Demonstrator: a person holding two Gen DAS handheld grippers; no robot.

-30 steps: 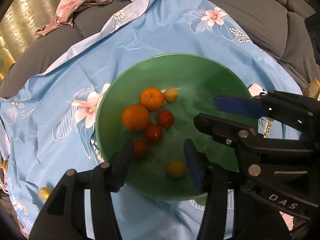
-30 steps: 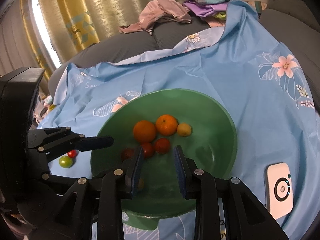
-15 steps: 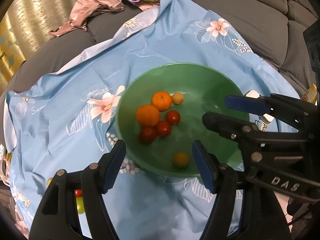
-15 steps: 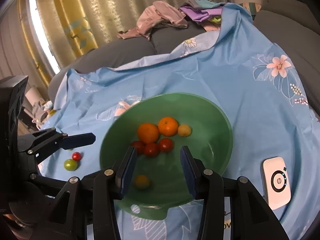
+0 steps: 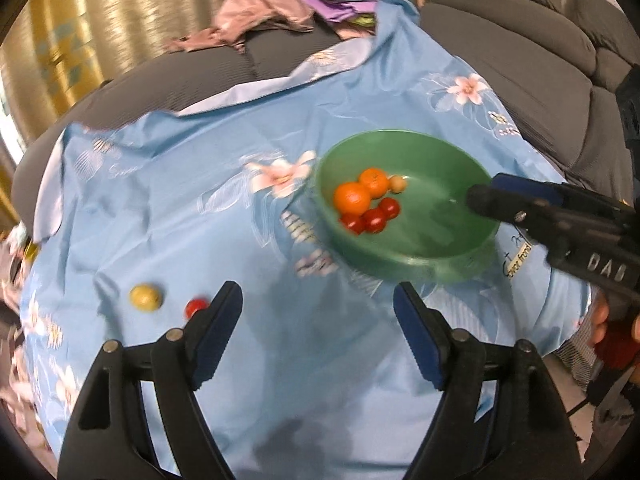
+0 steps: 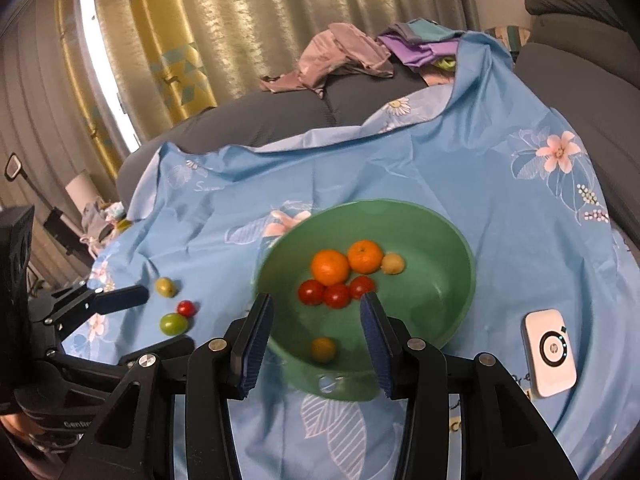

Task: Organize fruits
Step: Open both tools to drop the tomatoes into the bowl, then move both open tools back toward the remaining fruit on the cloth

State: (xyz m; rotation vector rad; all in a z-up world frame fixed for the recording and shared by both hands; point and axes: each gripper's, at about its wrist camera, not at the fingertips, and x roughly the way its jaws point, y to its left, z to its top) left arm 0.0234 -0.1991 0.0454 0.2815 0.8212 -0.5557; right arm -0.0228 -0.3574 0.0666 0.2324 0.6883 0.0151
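Note:
A green bowl (image 6: 452,308) (image 5: 400,144) on the blue floral cloth holds two oranges (image 6: 330,266), three red tomatoes (image 6: 337,295) and two small yellow fruits (image 6: 323,349). Loose on the cloth left of it lie a yellow-green fruit (image 6: 165,286) (image 5: 145,297), a red tomato (image 6: 186,308) (image 5: 196,307) and a green fruit (image 6: 173,323). My left gripper (image 5: 318,334) is open and empty, above the cloth between the bowl and the loose fruit. My right gripper (image 6: 316,344) is open and empty at the bowl's near rim.
A white HP device (image 6: 551,350) lies on the cloth right of the bowl. A heap of clothes (image 6: 352,56) sits on the grey sofa behind. Curtains hang at the back left. Sofa cushions (image 5: 540,48) rise at the right.
The left gripper has pulled back out of the bowl and swung left toward the loose fruit, opening wider. The right gripper has drawn back and up from the bowl and opened wider.

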